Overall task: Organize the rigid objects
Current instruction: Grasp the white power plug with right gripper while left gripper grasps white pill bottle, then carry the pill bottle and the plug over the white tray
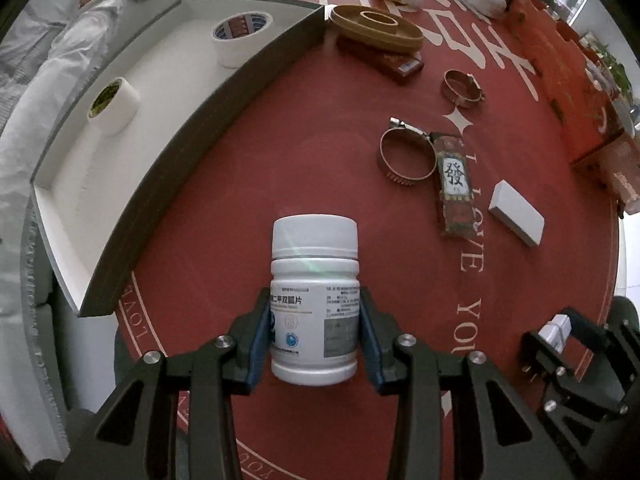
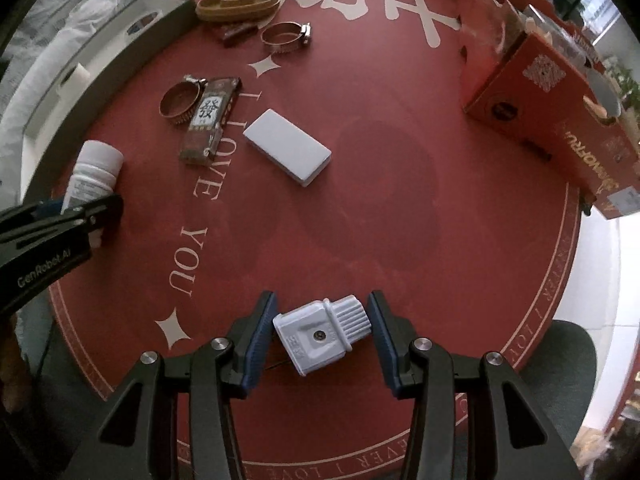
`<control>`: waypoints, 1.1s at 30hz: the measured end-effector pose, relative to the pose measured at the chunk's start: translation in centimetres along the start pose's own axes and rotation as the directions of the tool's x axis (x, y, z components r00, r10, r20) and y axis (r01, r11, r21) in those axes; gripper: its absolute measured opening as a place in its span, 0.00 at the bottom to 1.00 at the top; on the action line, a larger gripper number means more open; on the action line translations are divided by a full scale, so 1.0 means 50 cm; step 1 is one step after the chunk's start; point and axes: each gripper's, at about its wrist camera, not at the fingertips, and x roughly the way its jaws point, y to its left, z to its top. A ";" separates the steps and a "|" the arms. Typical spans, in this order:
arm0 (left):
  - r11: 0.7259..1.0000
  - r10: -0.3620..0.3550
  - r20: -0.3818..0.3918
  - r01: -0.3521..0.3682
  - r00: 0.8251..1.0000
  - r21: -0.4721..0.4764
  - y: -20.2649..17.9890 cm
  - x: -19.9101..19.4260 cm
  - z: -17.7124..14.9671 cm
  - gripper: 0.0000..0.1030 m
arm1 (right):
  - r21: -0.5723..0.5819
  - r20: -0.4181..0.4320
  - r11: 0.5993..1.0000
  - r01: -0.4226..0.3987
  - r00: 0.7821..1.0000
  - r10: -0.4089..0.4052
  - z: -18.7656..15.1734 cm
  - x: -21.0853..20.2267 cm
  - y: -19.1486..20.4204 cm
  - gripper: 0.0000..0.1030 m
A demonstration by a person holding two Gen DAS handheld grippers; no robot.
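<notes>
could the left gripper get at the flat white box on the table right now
Probably not yet: the left gripper is already shut on the white pill bottle. The path to the flat white box looks clear otherwise.

Left gripper (image 1: 316, 336): matte black linkage frame with triangular cut-outs in the outer arms, four round silver pivot screws across the linkage, and blue pads (image 1: 262, 336) lining the inner faces of both black fingers. Right gripper (image 2: 322, 334): identical construction, with black arms, matching silver screw heads and blue-lined fingers (image 2: 260, 340). In the right wrist view, the left unit's black side panel carries white lettering reading "GenRobot.AI". In the left wrist view, the right unit's side shows small silver screws on a black bracket.
</notes>
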 end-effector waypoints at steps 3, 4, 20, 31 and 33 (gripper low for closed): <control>1.000 0.003 0.009 -0.003 1.000 -0.021 -0.003 0.002 0.007 0.56 | 0.000 0.001 1.000 0.000 1.000 0.000 0.006 0.002 0.005 0.47; 1.000 -0.003 0.011 0.003 1.000 -0.028 -0.007 0.004 0.006 0.61 | 0.000 0.002 1.000 0.000 1.000 0.000 0.008 0.002 0.006 0.47; 1.000 -0.025 0.041 0.026 0.999 -0.007 -0.051 -0.010 -0.042 0.41 | 0.016 0.031 1.000 -0.005 1.000 0.005 0.000 -0.003 -0.003 0.47; 1.000 -0.010 0.082 0.010 0.997 0.002 -0.044 -0.060 -0.062 0.42 | 0.074 0.046 0.996 -0.052 0.998 0.048 -0.010 -0.012 -0.029 0.47; 1.000 -0.009 0.103 0.010 0.995 -0.006 -0.041 -0.078 -0.067 0.42 | 0.081 0.074 0.996 -0.048 0.996 0.042 -0.009 -0.029 -0.035 0.47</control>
